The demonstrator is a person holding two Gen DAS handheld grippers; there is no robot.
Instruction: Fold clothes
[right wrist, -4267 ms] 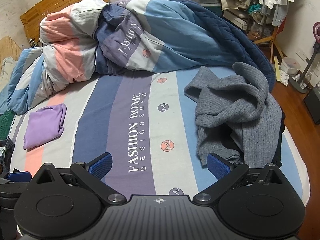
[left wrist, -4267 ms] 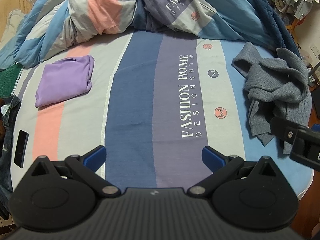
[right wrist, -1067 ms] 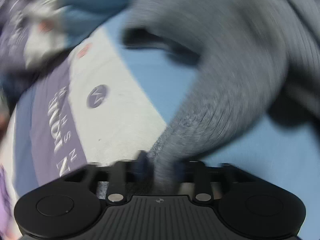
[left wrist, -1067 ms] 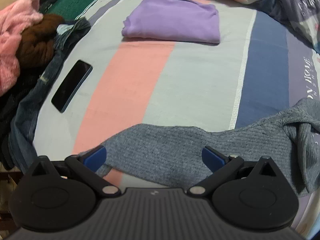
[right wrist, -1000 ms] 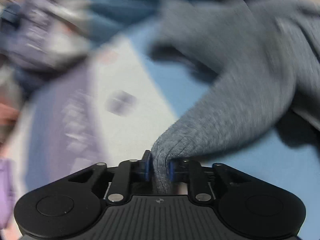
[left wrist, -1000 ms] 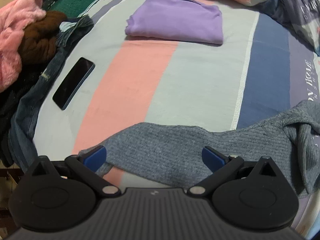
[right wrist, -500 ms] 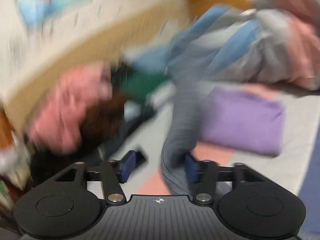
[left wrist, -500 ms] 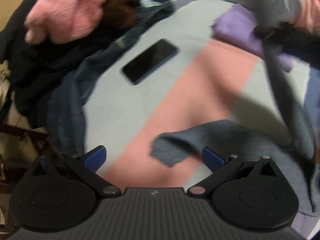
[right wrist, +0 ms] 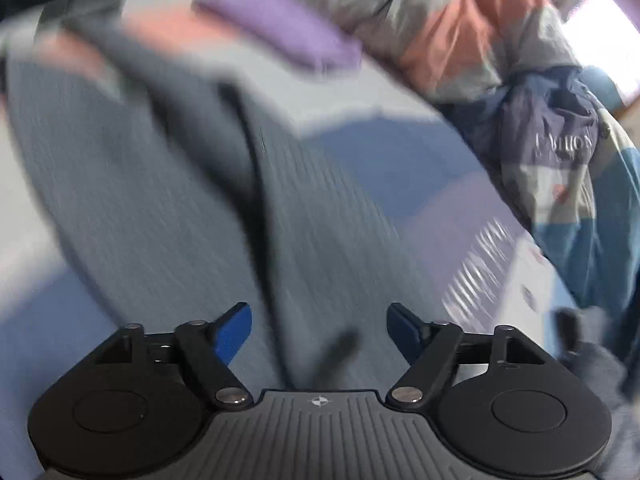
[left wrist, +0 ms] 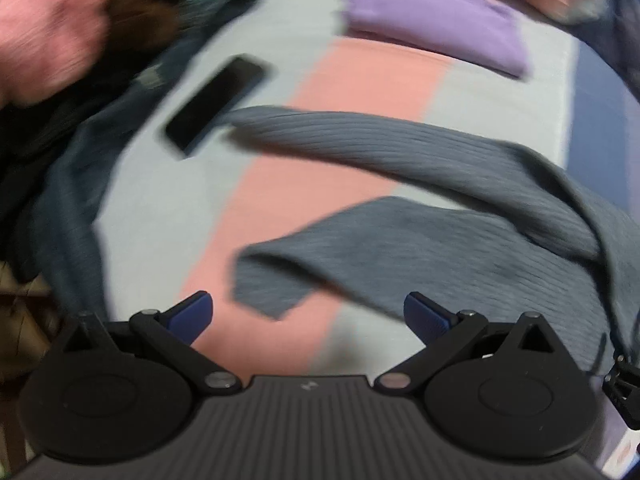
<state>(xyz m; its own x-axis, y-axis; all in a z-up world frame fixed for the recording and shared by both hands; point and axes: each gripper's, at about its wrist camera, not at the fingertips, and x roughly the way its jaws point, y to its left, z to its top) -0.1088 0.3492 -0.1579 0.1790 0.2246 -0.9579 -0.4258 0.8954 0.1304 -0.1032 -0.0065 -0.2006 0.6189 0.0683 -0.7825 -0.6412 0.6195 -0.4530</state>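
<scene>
**Grey sweater spread on the bed, both grippers empty**

Left wrist view: the left gripper [left wrist: 308, 312] hovers over the striped bedsheet [left wrist: 360, 92] with its blue-tipped fingers [left wrist: 192, 314] spread wide and nothing between them. The grey ribbed knit sweater [left wrist: 440, 248] lies just ahead, one long sleeve [left wrist: 360, 140] stretched across the pink stripe, its cuff ending beside, perhaps touching, a black smartphone [left wrist: 216, 104]. A folded corner of the body points toward the fingers. A folded lilac garment [left wrist: 432, 28] sits well beyond, and a pile of pink, brown and dark clothes [left wrist: 60, 40] crowds the left edge.

Right wrist view: the picture is smeared by motion. The right gripper [right wrist: 319, 330] is also parted wide, holding nothing, directly above the sweater's body, where a deep crease [right wrist: 256, 184] runs away from it. A rumpled striped duvet [right wrist: 520, 80] lies to the right.

Risks, as a judgement: the sleeve lies so near the phone that pulling it could drag the phone toward the bed's edge. The crease and the doubled corner, if not flattened first, would be locked into the fold.
</scene>
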